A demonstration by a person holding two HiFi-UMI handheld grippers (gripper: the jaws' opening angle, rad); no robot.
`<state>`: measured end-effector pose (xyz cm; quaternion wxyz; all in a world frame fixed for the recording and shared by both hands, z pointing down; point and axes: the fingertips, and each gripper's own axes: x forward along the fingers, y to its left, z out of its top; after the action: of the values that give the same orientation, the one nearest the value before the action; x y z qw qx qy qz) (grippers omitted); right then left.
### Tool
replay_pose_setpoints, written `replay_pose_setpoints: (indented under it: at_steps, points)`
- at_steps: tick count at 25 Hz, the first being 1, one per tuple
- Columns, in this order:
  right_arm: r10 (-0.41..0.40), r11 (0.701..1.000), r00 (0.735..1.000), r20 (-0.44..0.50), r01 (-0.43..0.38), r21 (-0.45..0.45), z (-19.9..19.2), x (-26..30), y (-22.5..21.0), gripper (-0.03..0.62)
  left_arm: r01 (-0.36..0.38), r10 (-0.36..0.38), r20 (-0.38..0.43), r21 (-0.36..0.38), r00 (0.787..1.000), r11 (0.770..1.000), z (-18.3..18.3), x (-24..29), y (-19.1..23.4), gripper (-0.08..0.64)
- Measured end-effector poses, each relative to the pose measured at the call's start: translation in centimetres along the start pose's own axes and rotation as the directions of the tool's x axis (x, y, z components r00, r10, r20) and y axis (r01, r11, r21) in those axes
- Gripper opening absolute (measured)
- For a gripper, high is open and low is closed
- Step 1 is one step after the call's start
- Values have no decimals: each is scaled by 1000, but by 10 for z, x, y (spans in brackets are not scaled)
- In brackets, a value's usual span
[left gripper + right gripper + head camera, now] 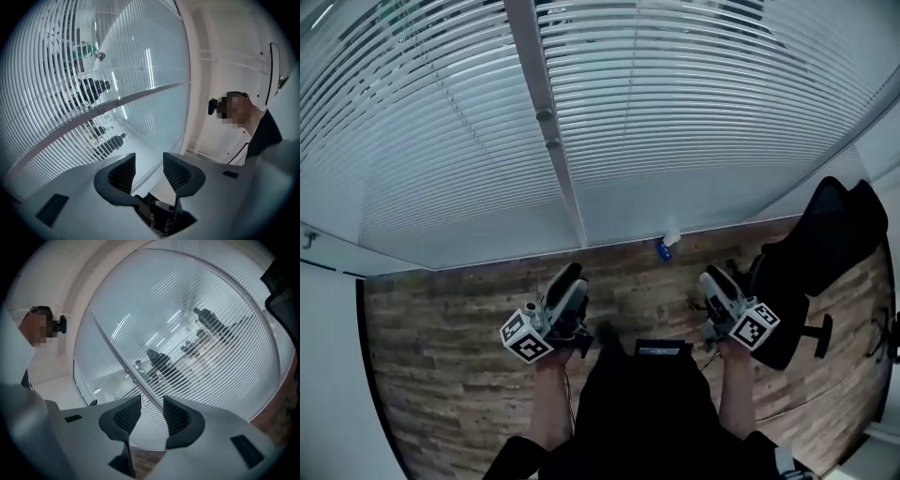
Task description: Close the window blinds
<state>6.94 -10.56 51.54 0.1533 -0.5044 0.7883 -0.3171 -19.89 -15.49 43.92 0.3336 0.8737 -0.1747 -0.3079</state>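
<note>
The window blinds are white, finely striped by horizontal slats. The floor is brown wood-grain planking; the chair black. Black-and-white squares pattern the left hand-held gripper and the right hand-held gripper.

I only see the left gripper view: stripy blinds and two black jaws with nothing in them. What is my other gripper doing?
Observer: The right gripper has its jaws apart too, with nothing between them. It faces the blinds.
Operator: Are my grippers touching the blinds?
Observer: No. In the head view the left gripper and the right gripper hang low over the wooden floor, well apart from the blinds.
Operator: Is anything near me?
Observer: A black office chair stands just to the right of the right gripper.
</note>
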Motion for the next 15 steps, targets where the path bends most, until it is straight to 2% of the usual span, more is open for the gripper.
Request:
replay_pose_setpoints:
  at_steps: [6,9,11,15]
  points:
    - [-15,999,1000,11,14,43,8,11,-27,150,-50,50,7,-11,999,999,9,15,25,178]
    - [13,997,1000,24,-15,69,21,26,-46,150,-99,99,32,10,995,995,18,27,37,178]
    - [48,995,999,22,-50,89,32,44,-58,150,-156,154,55,33,987,987,27,35,48,178]
    - [120,988,993,4,-120,96,67,76,-80,150,-284,277,109,56,955,957,37,63,69,178]
